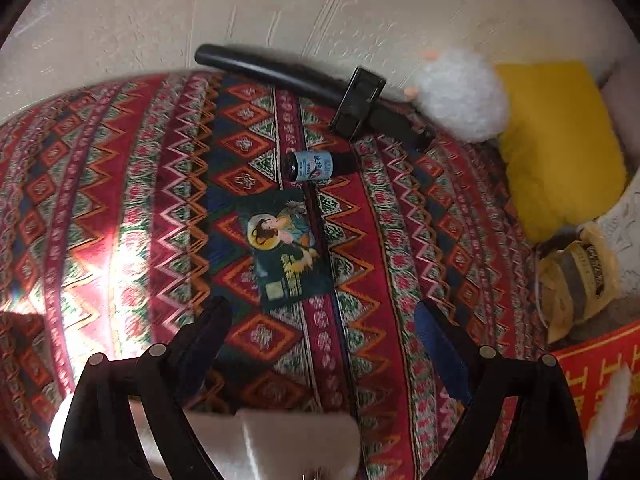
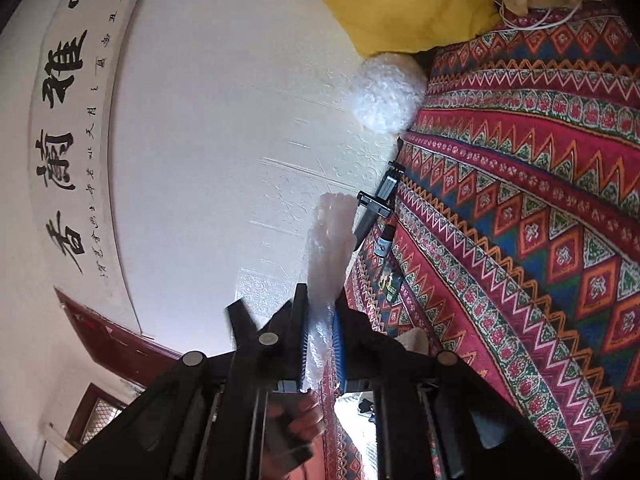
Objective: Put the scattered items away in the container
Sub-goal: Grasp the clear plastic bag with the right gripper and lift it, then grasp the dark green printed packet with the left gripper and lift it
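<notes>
The right claw (image 2: 320, 340) is clamped on a piece of bubble wrap (image 2: 326, 248) lifted above the patterned surface (image 1: 400, 240), while the left claw (image 1: 320, 336), jaws apart, hovers over the card (image 1: 286, 248) and small bottle (image 1: 310, 166), which probably need collecting next; no container is seen.

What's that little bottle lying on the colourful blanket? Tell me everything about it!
The little bottle is small and dark, with a pale blue label showing tiny writing and a red patch, and a dark cap. It lies on its side on the patterned cloth. Just behind it is a long black selfie stick; just in front is a dark green picture card. I can't tell whether it touches either. No gripper holds it.
</notes>
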A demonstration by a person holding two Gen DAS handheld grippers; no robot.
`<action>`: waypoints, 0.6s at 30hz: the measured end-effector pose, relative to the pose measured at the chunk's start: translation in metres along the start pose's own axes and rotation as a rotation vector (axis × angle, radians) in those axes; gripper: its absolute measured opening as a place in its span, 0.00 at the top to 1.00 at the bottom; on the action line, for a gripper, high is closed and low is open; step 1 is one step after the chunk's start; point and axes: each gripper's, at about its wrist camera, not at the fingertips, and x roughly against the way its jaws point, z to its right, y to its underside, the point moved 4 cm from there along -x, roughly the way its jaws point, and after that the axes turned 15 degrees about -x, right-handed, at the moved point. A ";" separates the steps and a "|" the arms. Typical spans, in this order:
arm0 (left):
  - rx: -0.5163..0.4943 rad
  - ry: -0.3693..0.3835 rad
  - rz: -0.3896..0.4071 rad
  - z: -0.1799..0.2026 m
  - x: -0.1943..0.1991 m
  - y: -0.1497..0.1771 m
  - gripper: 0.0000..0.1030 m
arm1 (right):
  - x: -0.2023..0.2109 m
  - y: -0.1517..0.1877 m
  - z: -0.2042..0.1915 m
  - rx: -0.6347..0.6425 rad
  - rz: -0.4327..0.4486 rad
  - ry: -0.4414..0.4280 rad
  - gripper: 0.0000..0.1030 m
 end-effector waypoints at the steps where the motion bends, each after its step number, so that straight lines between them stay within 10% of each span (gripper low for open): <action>1: 0.003 -0.033 -0.018 -0.001 -0.017 -0.007 0.10 | -0.001 -0.004 0.002 -0.003 0.001 0.003 0.90; 4: 0.022 -0.133 -0.029 -0.008 -0.045 -0.018 0.17 | -0.009 -0.017 0.013 -0.018 0.008 0.035 0.90; 6: 0.006 -0.222 -0.016 -0.007 -0.041 -0.019 0.59 | -0.007 -0.027 0.020 -0.041 0.018 0.040 0.90; 12: 0.094 -0.069 0.018 -0.009 0.017 0.023 0.60 | -0.005 -0.027 0.019 -0.062 0.011 0.019 0.90; 18: 0.037 0.025 0.292 0.006 0.202 0.122 0.60 | 0.004 0.007 -0.027 0.055 0.009 -0.030 0.90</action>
